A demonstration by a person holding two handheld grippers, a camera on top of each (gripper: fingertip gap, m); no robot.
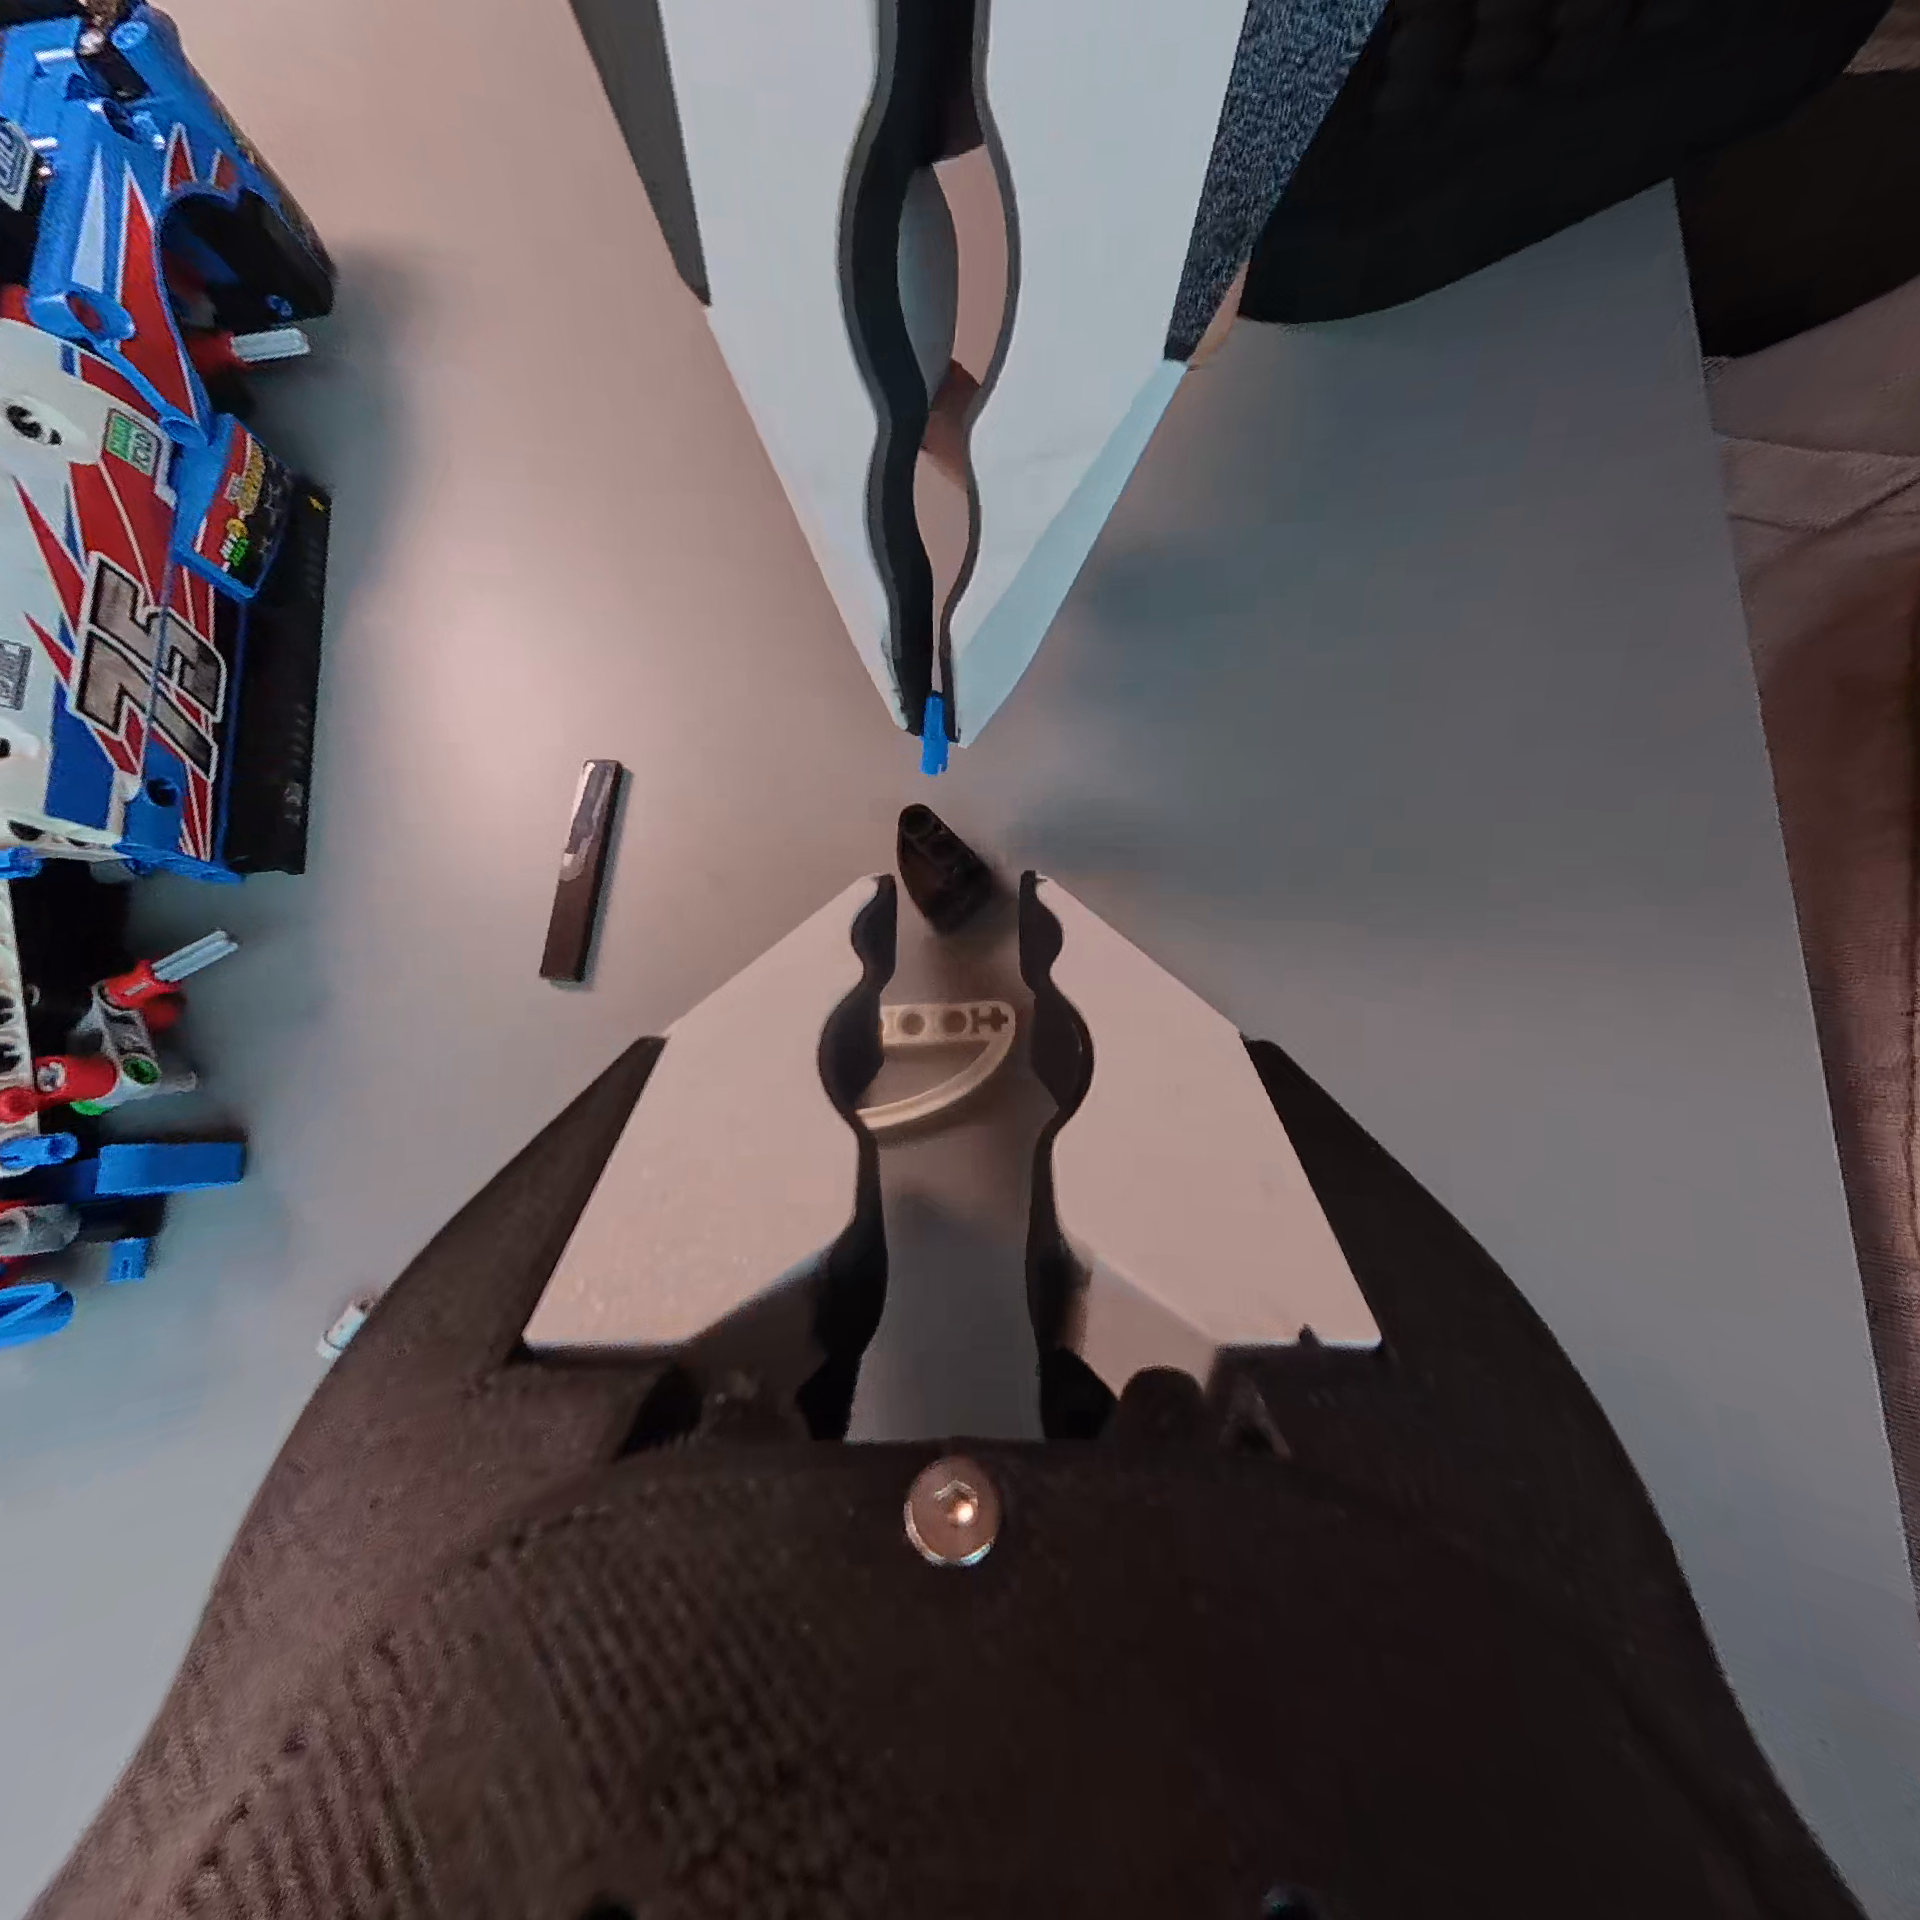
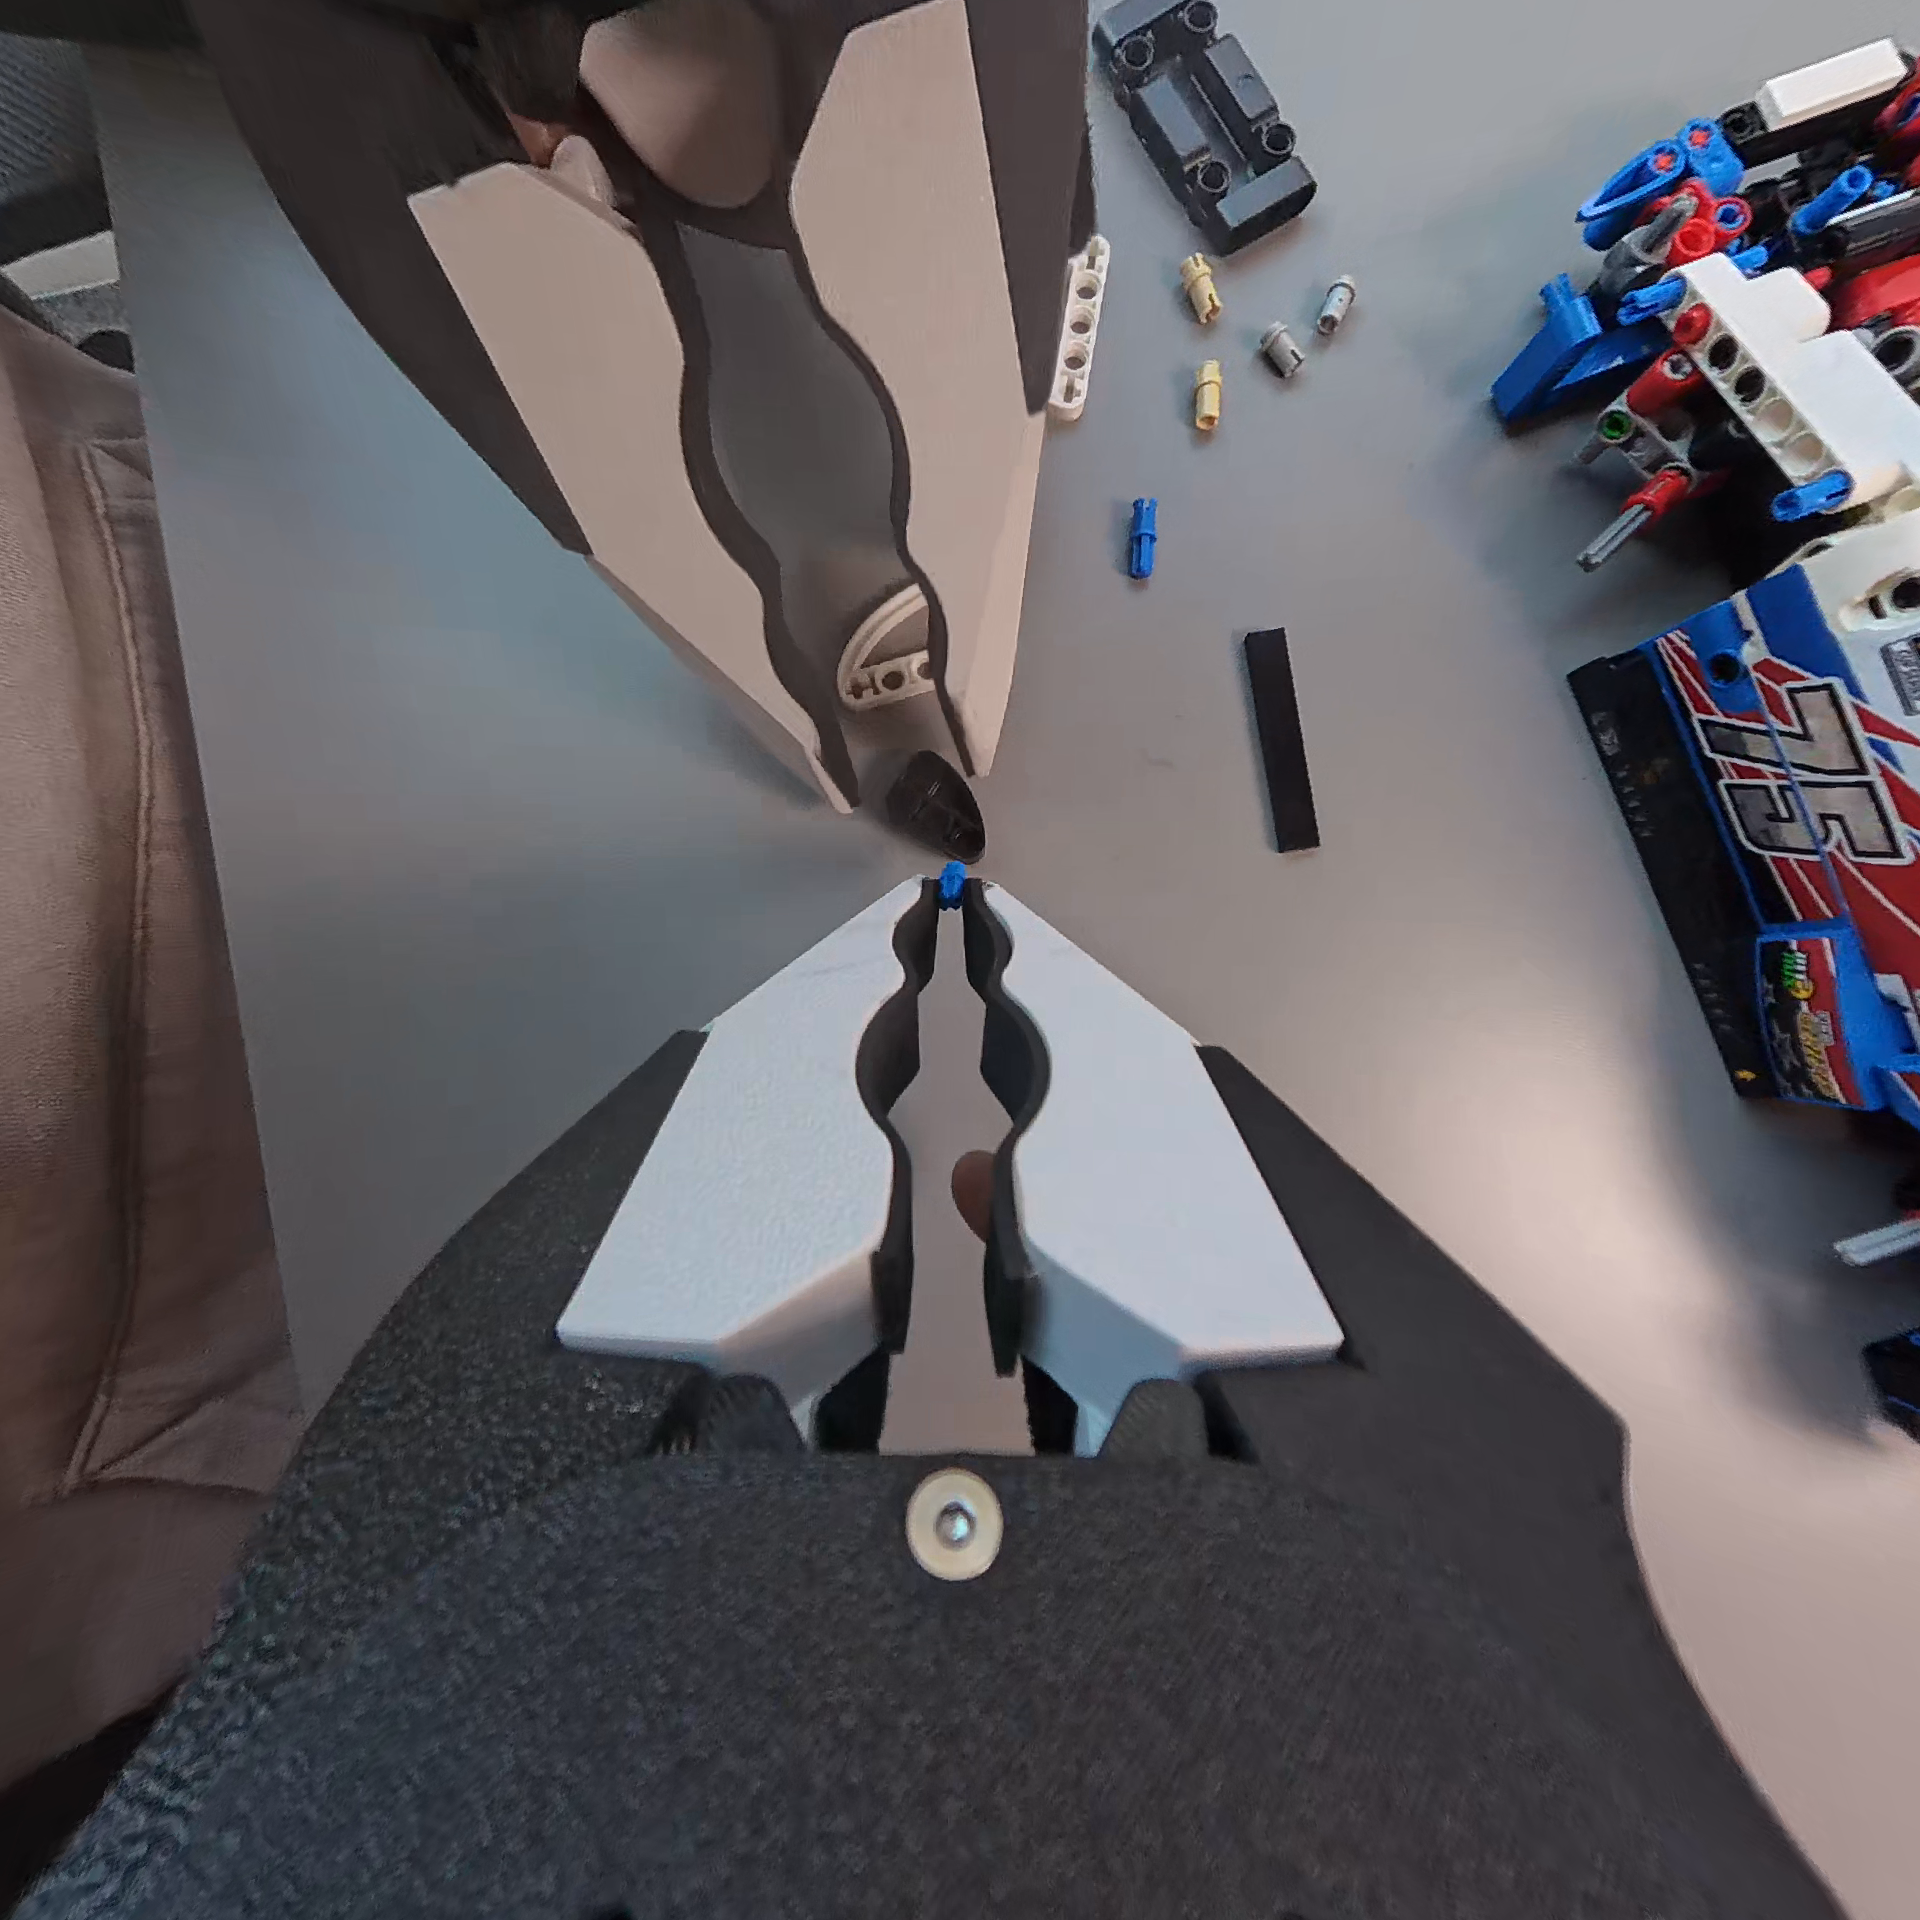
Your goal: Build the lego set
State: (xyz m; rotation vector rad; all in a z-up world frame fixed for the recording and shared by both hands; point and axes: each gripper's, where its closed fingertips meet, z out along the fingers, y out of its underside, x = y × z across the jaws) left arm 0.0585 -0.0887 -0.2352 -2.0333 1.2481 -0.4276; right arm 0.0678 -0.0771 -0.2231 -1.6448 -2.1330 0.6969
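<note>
Smooth grey table [image 1: 1351, 727]: right jaws pinch blue pin [image 2: 950, 889]; left jaws spread around black connector [image 1: 943, 869].

- The left wrist view looks steeply down at the table [image 1: 1403, 727] from close above, along its own fingers, which fill the lower half of the frame.
- The right wrist view does the same from the opposite side.
- The two cameras face each other: each shows the other gripper coming in from the top of the frame, tips nearly meeting at centre.
- Both share the middle of the table: the black piece [image 1: 943, 868] [image 2: 935, 798], blue pin [image 1: 934, 734] [image 2: 950, 885], black strip [image 1: 582, 871] [image 2: 1281, 740] and white arch [image 1: 940, 1075] [image 2: 888, 649].
- The car [image 1: 125, 582] [image 2: 1787, 790] sits at the left edge in the left view, at the right edge in the right view.
</note>
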